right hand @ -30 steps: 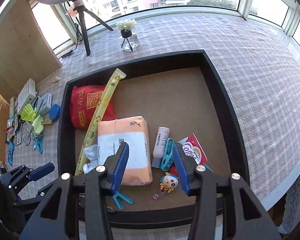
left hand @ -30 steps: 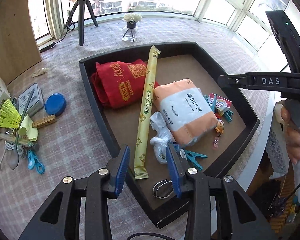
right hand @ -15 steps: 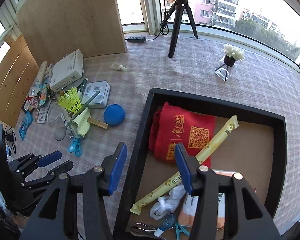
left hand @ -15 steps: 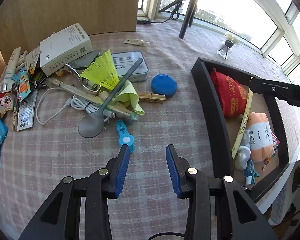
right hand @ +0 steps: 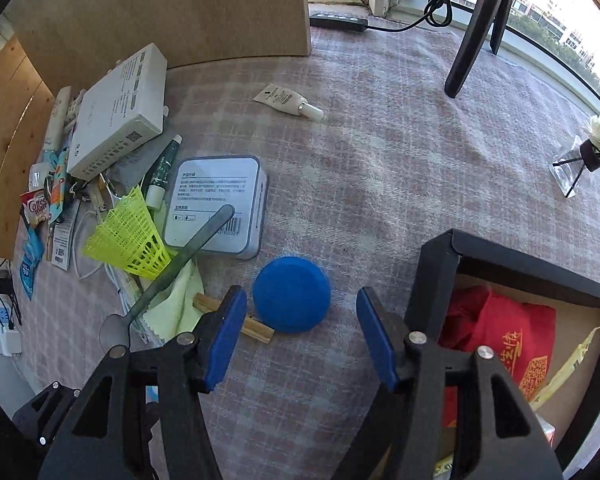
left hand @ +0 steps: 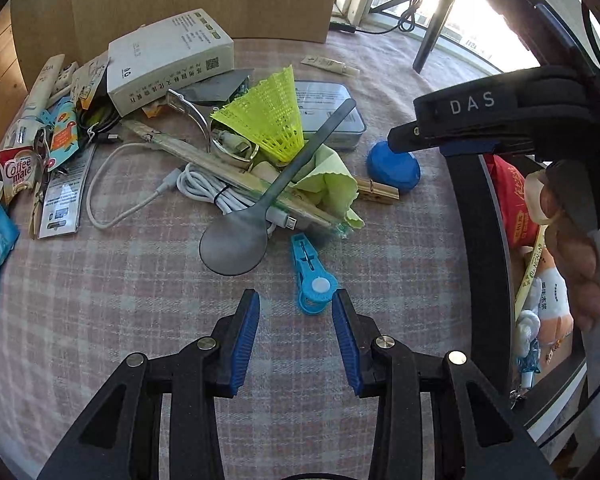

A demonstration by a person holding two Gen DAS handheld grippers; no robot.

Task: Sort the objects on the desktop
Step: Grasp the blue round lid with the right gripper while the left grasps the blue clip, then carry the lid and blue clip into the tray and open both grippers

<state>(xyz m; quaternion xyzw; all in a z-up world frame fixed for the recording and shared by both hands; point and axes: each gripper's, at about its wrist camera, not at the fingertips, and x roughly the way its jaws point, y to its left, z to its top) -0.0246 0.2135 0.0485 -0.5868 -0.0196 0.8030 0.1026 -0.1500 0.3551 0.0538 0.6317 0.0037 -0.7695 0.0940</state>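
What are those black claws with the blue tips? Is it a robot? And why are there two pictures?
It is no robot. A person holds a grabbing tool, called a gripper, in each hand, and a small camera on each one looks out along its two fingers. One picture comes from the left gripper, the other from the right gripper. Both are open and hold nothing. On the checked tablecloth lies a jumble: a blue clip just ahead of the left gripper, a grey spoon, a yellow shuttlecock and a white box. A blue round lid lies ahead of the right gripper. The black tray beside it already holds a red bag.
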